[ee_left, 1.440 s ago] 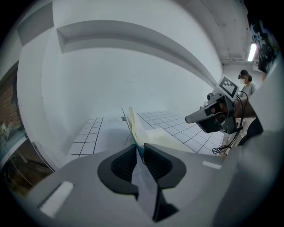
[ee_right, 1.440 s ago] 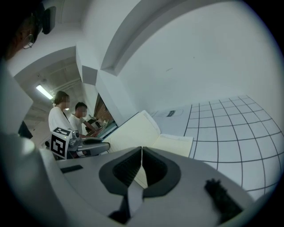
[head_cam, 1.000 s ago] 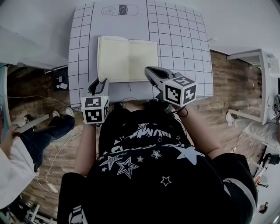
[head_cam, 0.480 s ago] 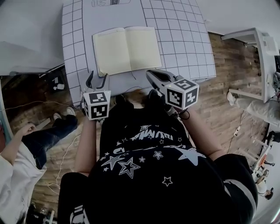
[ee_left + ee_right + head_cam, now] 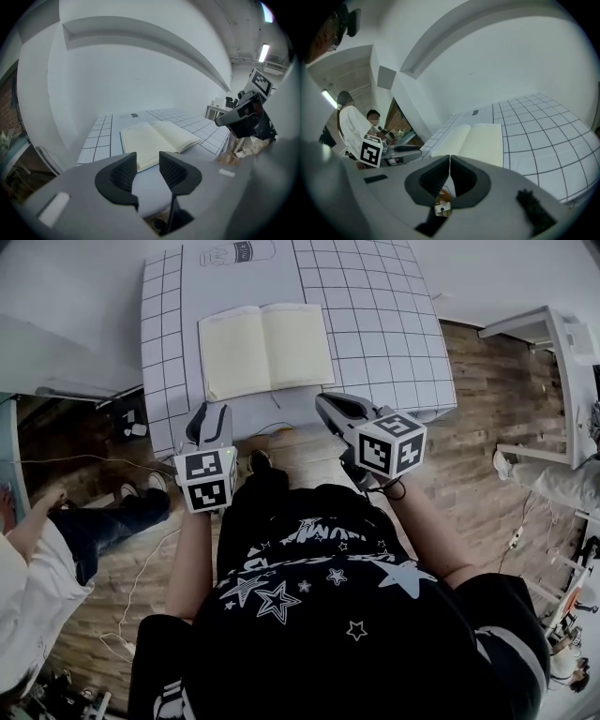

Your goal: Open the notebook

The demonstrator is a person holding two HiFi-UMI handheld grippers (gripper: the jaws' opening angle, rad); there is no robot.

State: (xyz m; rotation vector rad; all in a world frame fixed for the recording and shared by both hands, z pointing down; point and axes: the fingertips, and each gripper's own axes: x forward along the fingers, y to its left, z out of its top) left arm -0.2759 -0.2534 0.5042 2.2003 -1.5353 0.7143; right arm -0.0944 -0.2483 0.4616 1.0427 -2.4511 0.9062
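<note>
The notebook [image 5: 265, 348] lies open and flat on the gridded white table [image 5: 394, 343], showing blank cream pages; it also shows in the left gripper view [image 5: 157, 137] and the right gripper view [image 5: 480, 139]. My left gripper [image 5: 211, 418] hovers at the table's near edge, short of the notebook's near left corner. Its jaws [image 5: 147, 164] have just been closing, stand open and hold nothing. My right gripper [image 5: 323, 400] is just off the notebook's near right corner, shut [image 5: 449, 161] with nothing between its fingers.
A printed bottle outline [image 5: 239, 254] marks the table's far end. A person in a white sleeve [image 5: 28, 568] sits at the left over the wooden floor, with cables nearby. White furniture [image 5: 553, 343] stands at the right.
Both grippers have drawn back from the notebook toward the table's near edge; the right one no longer overlaps the near right corner. The left jaws spread wide, then narrowed.
</note>
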